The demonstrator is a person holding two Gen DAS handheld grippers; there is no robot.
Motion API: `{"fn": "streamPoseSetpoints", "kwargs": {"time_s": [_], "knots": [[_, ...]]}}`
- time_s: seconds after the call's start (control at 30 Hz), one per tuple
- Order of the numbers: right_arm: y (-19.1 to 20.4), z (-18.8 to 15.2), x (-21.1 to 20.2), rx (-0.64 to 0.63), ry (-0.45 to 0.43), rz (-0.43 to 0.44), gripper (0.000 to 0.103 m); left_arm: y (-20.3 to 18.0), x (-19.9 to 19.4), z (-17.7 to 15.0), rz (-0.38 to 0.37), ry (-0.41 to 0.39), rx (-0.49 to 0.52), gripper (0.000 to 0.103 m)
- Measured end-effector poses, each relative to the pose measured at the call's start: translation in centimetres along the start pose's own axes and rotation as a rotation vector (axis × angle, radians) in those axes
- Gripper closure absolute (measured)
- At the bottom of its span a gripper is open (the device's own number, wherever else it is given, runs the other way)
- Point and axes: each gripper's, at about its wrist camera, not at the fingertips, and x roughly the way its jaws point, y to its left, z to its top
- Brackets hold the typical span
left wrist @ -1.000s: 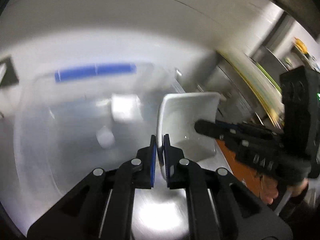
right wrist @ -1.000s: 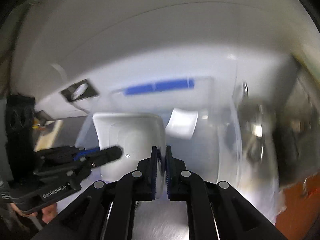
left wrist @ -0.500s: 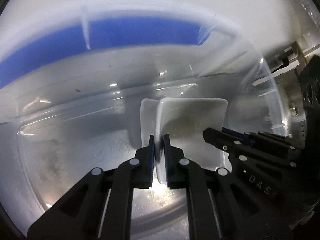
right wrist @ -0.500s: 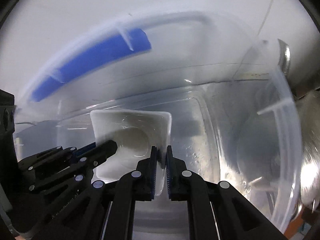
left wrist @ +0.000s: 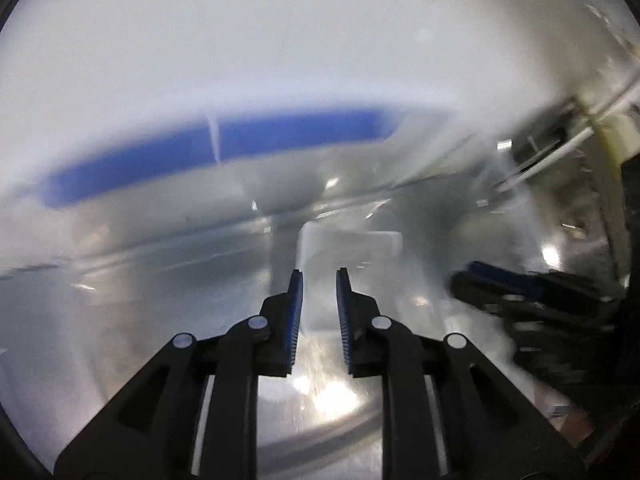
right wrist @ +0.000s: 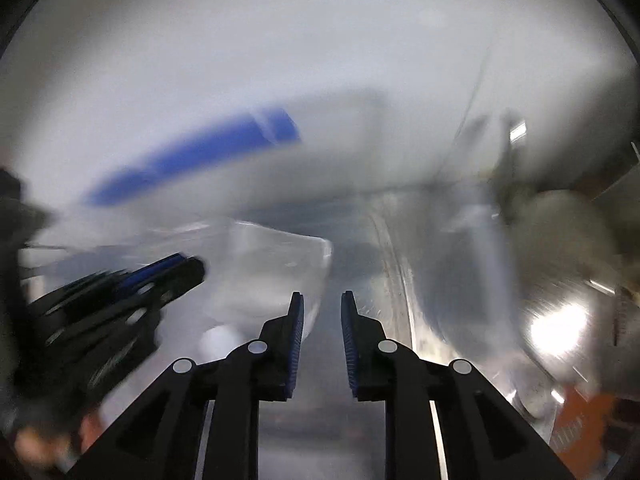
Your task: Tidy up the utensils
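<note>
Both grippers are letting go here: left gripper (left wrist: 319, 276) and right gripper (right wrist: 322, 298) have jaws opening, still narrow, nothing pinched. The white dish (left wrist: 352, 264) sits down in the clear bin (left wrist: 140, 280), dead ahead between them, roughly equally near. Everything's blurry though.

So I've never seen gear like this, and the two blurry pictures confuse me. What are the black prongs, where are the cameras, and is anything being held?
No robot here: a person carries a handheld claw in each hand, each with a fisheye camera looking along its fingers. One picture looks past the left claw, the other past the right claw. Both reach into a clear plastic bin with a blue handle. A white square dish sits inside. Both claws' jaws are opening; the dish's edges sit near the blue pads, apparently no longer pinched.
</note>
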Motion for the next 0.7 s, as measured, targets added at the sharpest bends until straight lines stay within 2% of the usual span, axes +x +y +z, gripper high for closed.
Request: {"fn": "streamPoseSetpoints", "kwargs": {"time_s": [0.03, 0.07, 0.1, 0.13, 0.17, 0.2, 0.23, 0.3, 0.33, 0.37, 0.43, 0.5, 0.57, 0.6, 0.7], "knots": [[-0.2, -1.2, -2.4, -0.021, -0.035, 0.04, 0.076, -1.1, -2.9, -1.2, 0.002, -0.061, 0.034, 0.081], [-0.4, -3.5, -5.5, -0.051, -0.083, 0.084, 0.07, -1.2, -6.0, -2.1, -0.009, -0.109, 0.057, 0.07], [-0.6, -6.3, -8.2, -0.082, -0.123, 0.105, 0.056, -2.0, -8.4, -3.5, -0.034, -0.162, 0.077, 0.064], [-0.9, -8.5, -9.8, -0.104, -0.145, 0.108, 0.051, -2.7, -11.4, -5.8, -0.097, -0.238, 0.082, 0.05], [-1.3, -11.5, -11.2, -0.129, -0.16, 0.096, 0.051, -3.2, -13.5, -7.9, -0.165, -0.285, 0.078, 0.045], [-1.9, -14.6, -11.9, -0.149, -0.154, 0.061, 0.051, -3.7, -14.9, -9.8, -0.216, -0.298, 0.075, 0.045], [-2.4, -16.7, -11.9, -0.16, -0.139, 0.021, 0.051, -4.6, -16.2, -12.7, -0.275, -0.292, 0.071, 0.045], [-3.4, -21.4, -10.1, -0.164, -0.071, -0.108, 0.051, -5.7, -16.7, -15.8, -0.333, -0.273, 0.079, 0.045], [-4.4, -23.9, -8.6, -0.146, -0.006, -0.163, 0.051, -6.7, -16.5, -18.1, -0.344, -0.25, 0.092, 0.045], [-5.3, -25.8, -7.1, -0.117, 0.053, -0.178, 0.051, -7.1, -16.2, -19.3, -0.339, -0.234, 0.099, 0.045], [-6.6, -29.2, -4.5, -0.052, 0.153, -0.161, 0.051, -8.4, -14.5, -21.7, -0.328, -0.169, 0.119, 0.045], [-6.6, -30.9, -3.0, -0.039, 0.19, -0.126, 0.051, -9.1, -12.2, -23.3, -0.326, -0.099, 0.107, 0.045], [-6.9, -31.8, -2.7, -0.038, 0.206, -0.111, 0.051, -9.3, -9.2, -24.5, -0.323, -0.01, 0.06, 0.045], [-6.9, -32.2, -2.0, -0.053, 0.22, -0.099, 0.051, -9.1, -7.5, -25.0, -0.316, 0.014, 0.032, 0.045], [-7.1, -32.0, 0.1, -0.084, 0.262, -0.133, 0.056, -9.4, -5.2, -25.3, -0.299, 0.065, -0.031, 0.045]]}}
